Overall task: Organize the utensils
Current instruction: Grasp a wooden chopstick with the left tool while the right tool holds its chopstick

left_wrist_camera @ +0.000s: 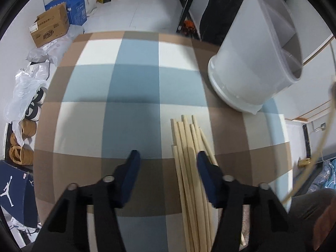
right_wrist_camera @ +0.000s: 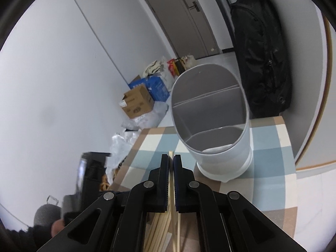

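Our right hand-held gripper (right_wrist_camera: pixel 171 157) pinches one chopstick (right_wrist_camera: pixel 171 175) before the white holder (right_wrist_camera: pixel 218 147) on the checked table (right_wrist_camera: pixel 271 147); our left hand-held gripper (left_wrist_camera: pixel 168 157), jaws spread and touching nothing, hovers over the chopstick pile (left_wrist_camera: pixel 187 147).

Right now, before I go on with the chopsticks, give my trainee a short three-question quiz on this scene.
1. True or false: the right gripper is shut on a chopstick.
2. How many compartments does the white holder show inside? A) one B) two C) four
3. Where does the chopstick pile lie relative to the left gripper?

Key:
1. True: the pads clamp one stick, whose tip pokes out ahead of the fingertips.
2. B: one divider splits the inside in two.
3. On the checked tablecloth, mostly just inside the right-hand finger, with the jaws apart and not pressing on the sticks.
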A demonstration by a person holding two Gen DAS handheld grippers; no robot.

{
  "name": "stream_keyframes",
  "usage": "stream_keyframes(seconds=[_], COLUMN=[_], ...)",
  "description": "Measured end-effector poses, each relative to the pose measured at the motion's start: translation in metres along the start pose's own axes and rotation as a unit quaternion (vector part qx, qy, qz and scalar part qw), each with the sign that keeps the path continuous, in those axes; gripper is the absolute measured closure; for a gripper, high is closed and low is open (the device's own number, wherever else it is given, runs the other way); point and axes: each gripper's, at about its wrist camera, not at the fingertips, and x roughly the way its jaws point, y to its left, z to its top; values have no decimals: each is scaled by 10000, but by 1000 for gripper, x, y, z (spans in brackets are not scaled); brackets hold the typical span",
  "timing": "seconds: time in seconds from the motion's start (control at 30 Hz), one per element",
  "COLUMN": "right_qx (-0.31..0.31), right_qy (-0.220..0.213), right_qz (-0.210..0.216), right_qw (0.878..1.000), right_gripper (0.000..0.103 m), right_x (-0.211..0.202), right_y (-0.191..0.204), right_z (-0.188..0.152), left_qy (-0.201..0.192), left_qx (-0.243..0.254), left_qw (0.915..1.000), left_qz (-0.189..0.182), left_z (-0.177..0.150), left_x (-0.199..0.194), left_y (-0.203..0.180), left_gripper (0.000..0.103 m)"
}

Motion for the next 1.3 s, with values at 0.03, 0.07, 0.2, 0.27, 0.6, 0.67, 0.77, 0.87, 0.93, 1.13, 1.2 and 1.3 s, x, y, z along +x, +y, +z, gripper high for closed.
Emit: stream_keyframes(seconds=[0.03, 0.07, 0.2, 0.27, 0.6, 0.67, 0.77, 0.87, 0.93, 1.13, 1.2, 1.3], right_qx=[5, 10, 73, 109, 150, 143, 167, 213, 229, 234, 237, 280], right_qy=[-39, -57, -130, -150, -238, -243, -249, -234, -234, -265, -267, -248], right_qz=[-13, -11, -5, 11, 109, 123, 134, 136, 138, 170, 160, 181], right_qw=[10000, 10000, 9999, 9998, 9995, 9995, 9995, 9994, 9994, 9992, 9992, 9991], right_gripper=[99, 99, 99, 99, 99, 99, 99, 99, 99, 99, 99, 99], right_x=[-3, -5, -15, -19, -26, -25, -25, -24, -24, -26, -26, -26], right_y=[-1, -2, -6, -8, -9, -8, -10, -11, -11, -11, -11, -12], right_z=[0, 1, -1, 0, 1, 1, 2, 3, 3, 4, 4, 4], left_qy=[-96, -99, -84, -106, -315, -260, -115, -97, -146, -233, -213, -173], left_qx=[2, 0, -26, -95, -512, -588, -600, -422, -227, 117, 279, 569], left_qw=[9999, 9999, 10000, 9999, 9976, 9970, 9973, 9987, 9996, 9992, 9981, 9953], left_qz=[66, 72, -3, -55, -331, -421, -409, -261, -75, 311, 498, 761], left_z=[1, 2, 3, 3, -1, 0, 4, 11, 10, 14, 15, 12], left_x=[-1, -2, -1, -2, -26, -25, -19, -14, -10, -4, -2, 0], left_y=[1, 0, 2, 6, 33, 34, 33, 30, 19, 11, 10, 4], left_gripper=[61, 67, 98, 98, 102, 102, 100, 81, 75, 74, 75, 75])
